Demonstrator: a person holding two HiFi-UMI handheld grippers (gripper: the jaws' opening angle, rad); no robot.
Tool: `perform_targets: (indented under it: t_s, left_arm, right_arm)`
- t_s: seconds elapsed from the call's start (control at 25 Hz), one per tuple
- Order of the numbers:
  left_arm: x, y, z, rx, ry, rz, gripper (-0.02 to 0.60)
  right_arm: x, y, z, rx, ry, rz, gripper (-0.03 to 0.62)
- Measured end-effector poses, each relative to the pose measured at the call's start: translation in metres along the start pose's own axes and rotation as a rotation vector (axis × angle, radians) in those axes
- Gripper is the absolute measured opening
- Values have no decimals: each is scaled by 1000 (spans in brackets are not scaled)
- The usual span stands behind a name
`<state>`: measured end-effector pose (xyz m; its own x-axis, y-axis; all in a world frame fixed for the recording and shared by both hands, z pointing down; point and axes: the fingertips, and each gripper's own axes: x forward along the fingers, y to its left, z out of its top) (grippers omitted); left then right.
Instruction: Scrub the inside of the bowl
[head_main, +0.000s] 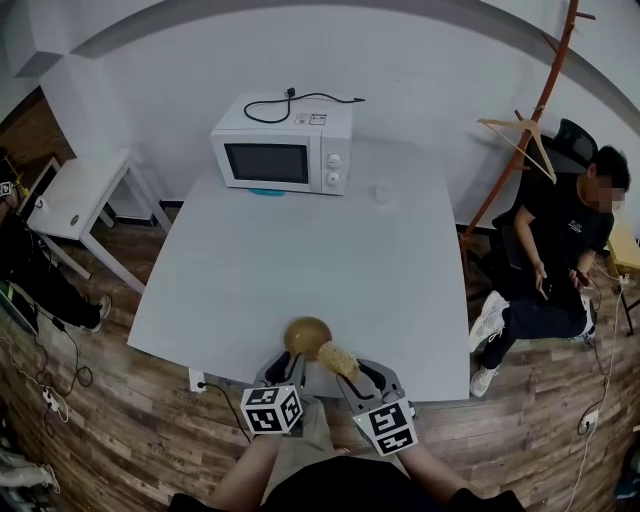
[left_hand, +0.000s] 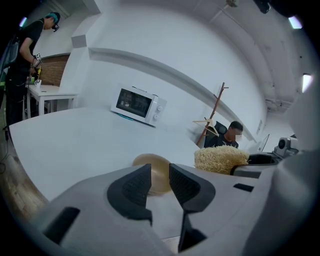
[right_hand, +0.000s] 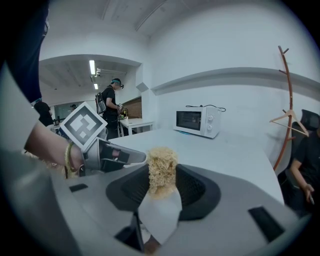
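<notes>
The left gripper (left_hand: 160, 175) is hovering with its jaws apart, gripping nothing. The tan bowl (left_hand: 152, 162) is sitting just beyond them near the white table's (head_main: 300, 250) front edge. The right gripper (right_hand: 162, 192) is clamping a straw-coloured fibrous scrubber (right_hand: 162, 165) just right of the bowl.

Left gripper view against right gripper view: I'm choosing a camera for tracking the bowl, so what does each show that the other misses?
Only the left gripper view: the bowl, just beyond the left gripper's parted jaws. Only the right gripper view: the scrubber seen clamped in the right gripper, and the left gripper's marker cube. Both: the scrubber, the microwave, the white table and the coat stand.
</notes>
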<state>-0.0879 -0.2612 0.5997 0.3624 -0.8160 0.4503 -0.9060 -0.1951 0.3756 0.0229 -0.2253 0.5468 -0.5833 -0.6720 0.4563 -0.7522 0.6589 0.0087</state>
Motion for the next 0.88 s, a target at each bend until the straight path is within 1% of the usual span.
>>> perform_targets:
  t_s: [0.16, 0.32, 0.68, 0.88]
  left_arm:
    - [-15, -12, -3, 17, -19, 4, 79]
    - [-30, -22, -9, 43, -23, 0, 56]
    - [-57, -39, -15, 54, -43, -6, 25]
    - [-65, -49, -20, 62, -51, -9, 18]
  right_arm:
    - [-15, 3, -6, 10, -8, -3, 163]
    - [-25, 6, -10, 35, -20, -8, 163]
    - [-44, 15, -7, 61, -80, -6, 163]
    - [-53, 22, -9, 42, -92, 9, 163]
